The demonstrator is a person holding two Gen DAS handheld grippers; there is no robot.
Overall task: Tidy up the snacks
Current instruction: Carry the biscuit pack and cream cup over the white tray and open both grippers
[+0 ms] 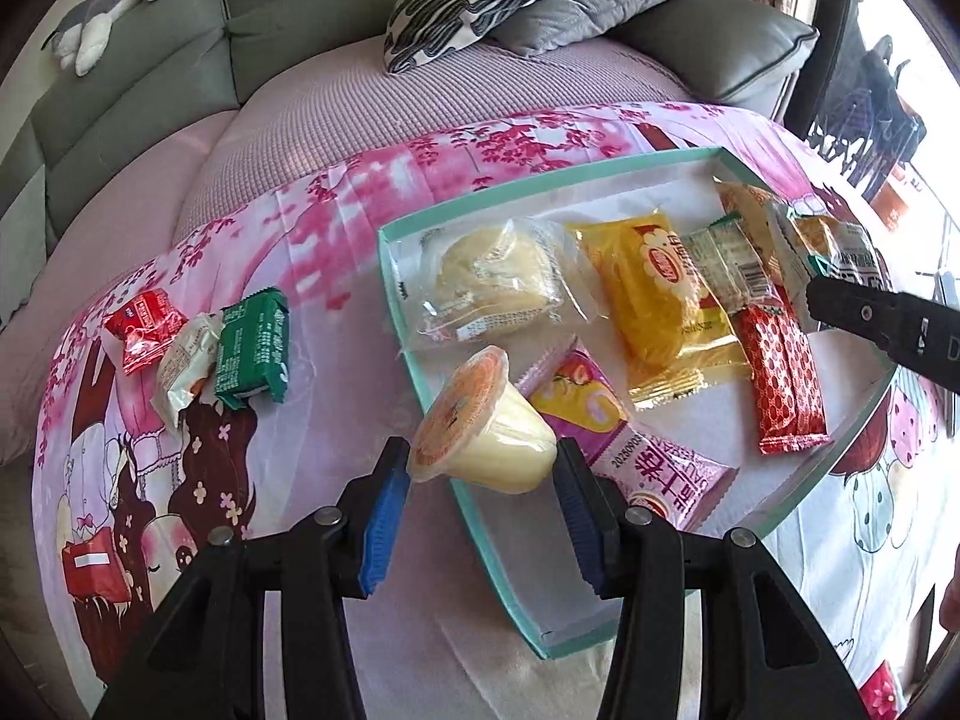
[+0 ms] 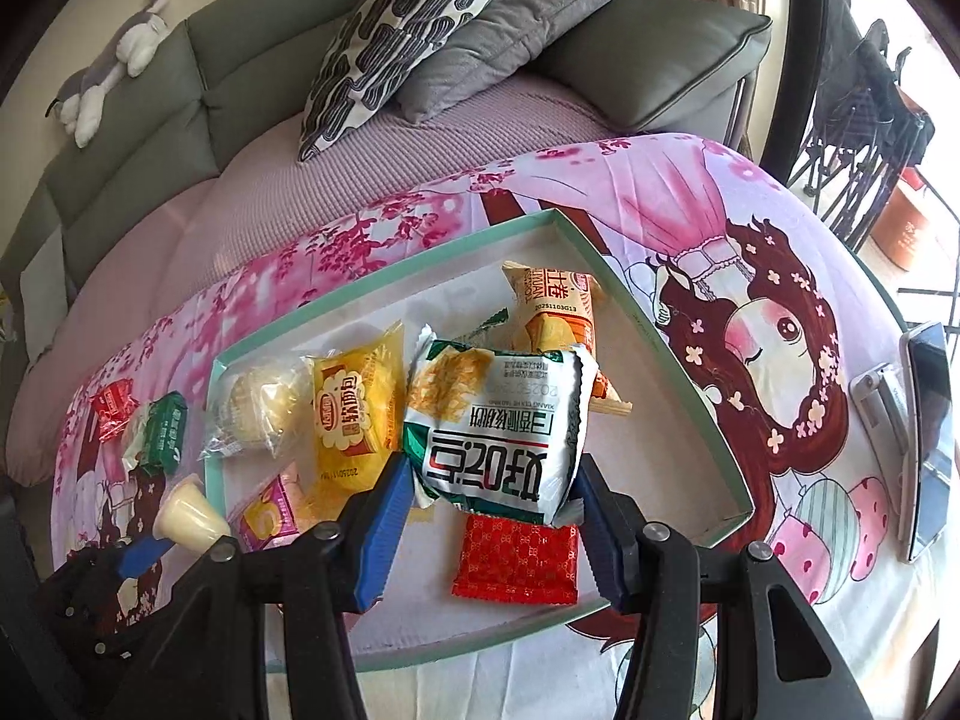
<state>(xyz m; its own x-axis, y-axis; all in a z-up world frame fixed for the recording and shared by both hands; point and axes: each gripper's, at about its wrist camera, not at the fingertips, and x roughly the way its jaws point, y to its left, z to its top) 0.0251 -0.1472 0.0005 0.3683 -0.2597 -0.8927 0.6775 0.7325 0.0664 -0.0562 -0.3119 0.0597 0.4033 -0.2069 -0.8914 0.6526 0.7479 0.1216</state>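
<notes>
Two carries mid-frame: my left gripper (image 1: 483,474) pinches jelly cup (image 1: 486,429), right gripper (image 2: 495,486) pinches white snack bag (image 2: 498,426); next, lower both into tray (image 2: 672,354), pls release.

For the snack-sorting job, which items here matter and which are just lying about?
Job items:
- pale yellow jelly cup, held by left gripper
- white-green snack bag, held by right gripper
- teal-rimmed shallow tray
- loose red, cream and green packets outside tray

Lying about:
- patterned cushion
- grey plush toy
- phone

Both wrist views close above, angled steeply down, sharing the tray (image 1: 396,234) (image 2: 384,276), sofa seemingly behind.
</notes>
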